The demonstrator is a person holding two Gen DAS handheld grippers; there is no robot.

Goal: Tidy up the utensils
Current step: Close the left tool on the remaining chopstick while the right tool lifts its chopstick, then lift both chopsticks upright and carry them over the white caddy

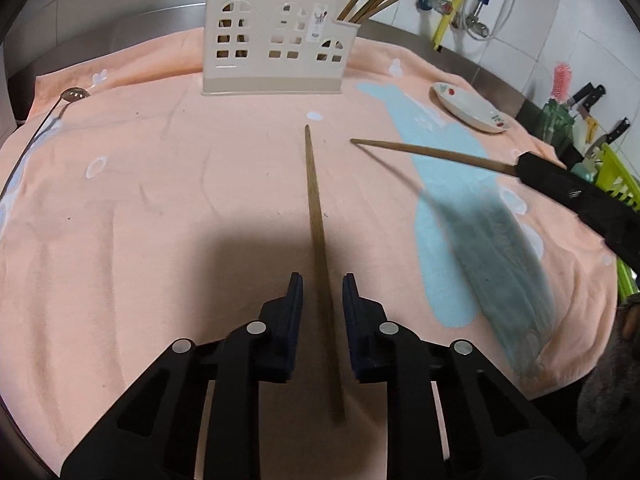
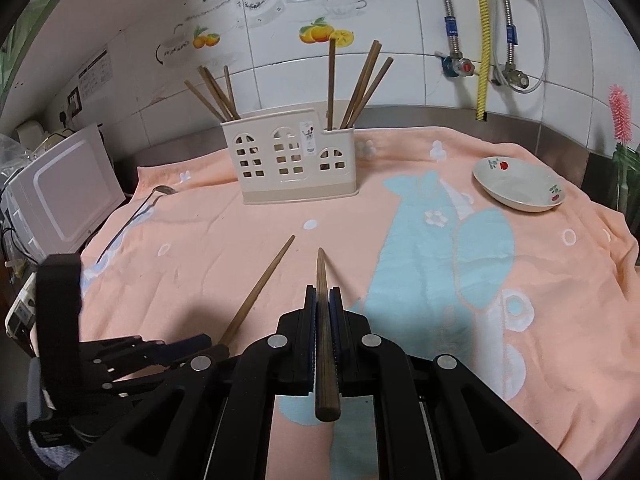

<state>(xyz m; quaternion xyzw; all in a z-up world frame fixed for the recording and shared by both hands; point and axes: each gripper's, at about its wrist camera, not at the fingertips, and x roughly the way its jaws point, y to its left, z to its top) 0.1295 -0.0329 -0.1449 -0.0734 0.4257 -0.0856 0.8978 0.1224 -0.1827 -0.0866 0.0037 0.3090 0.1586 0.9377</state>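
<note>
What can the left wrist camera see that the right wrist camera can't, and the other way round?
Only the left wrist view shows the knives at the far right edge. Only the right wrist view shows the white appliance at the left and the fruit stickers on the wall tiles. Both show the beige utensil holder with chopsticks standing in it, the dish, the orange towel and the ladle.

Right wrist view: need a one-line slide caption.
Right gripper shut on a chopstick, aimed toward the cream utensil holder; left gripper brackets a second chopstick.
</note>
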